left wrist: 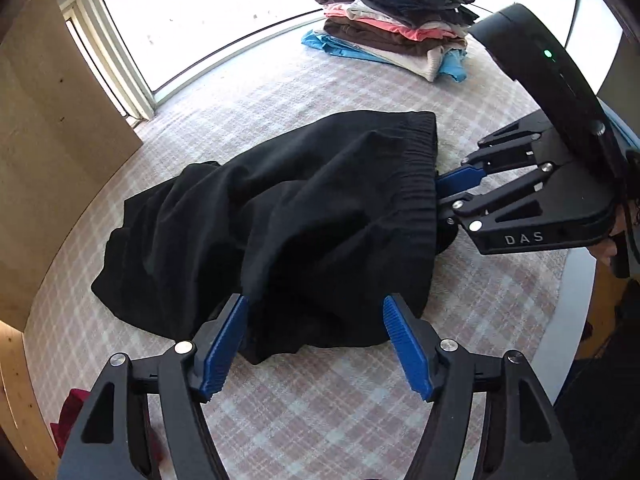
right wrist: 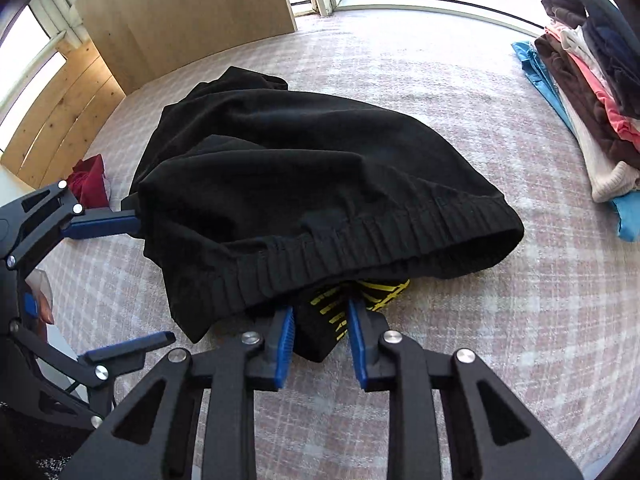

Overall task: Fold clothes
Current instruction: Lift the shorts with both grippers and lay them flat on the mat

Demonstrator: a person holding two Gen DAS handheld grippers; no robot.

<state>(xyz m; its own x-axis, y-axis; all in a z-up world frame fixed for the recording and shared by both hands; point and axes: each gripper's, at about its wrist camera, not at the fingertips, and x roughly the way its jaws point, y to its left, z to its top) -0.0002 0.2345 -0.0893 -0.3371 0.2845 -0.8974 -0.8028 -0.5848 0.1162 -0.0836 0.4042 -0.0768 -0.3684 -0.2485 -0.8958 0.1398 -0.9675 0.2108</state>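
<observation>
The black garment [right wrist: 304, 184] lies bunched on the checked cloth [right wrist: 460, 92], its ribbed waistband running left to right just beyond the right gripper [right wrist: 320, 334], whose narrow jaws pinch a black, yellow-printed fold. The left gripper [left wrist: 316, 344] stands wide, astride the garment's left end.

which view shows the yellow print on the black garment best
The right wrist view: the yellow print sits between the right gripper under the black garment's ribbed hem. The left wrist view shows only black cloth.
</observation>
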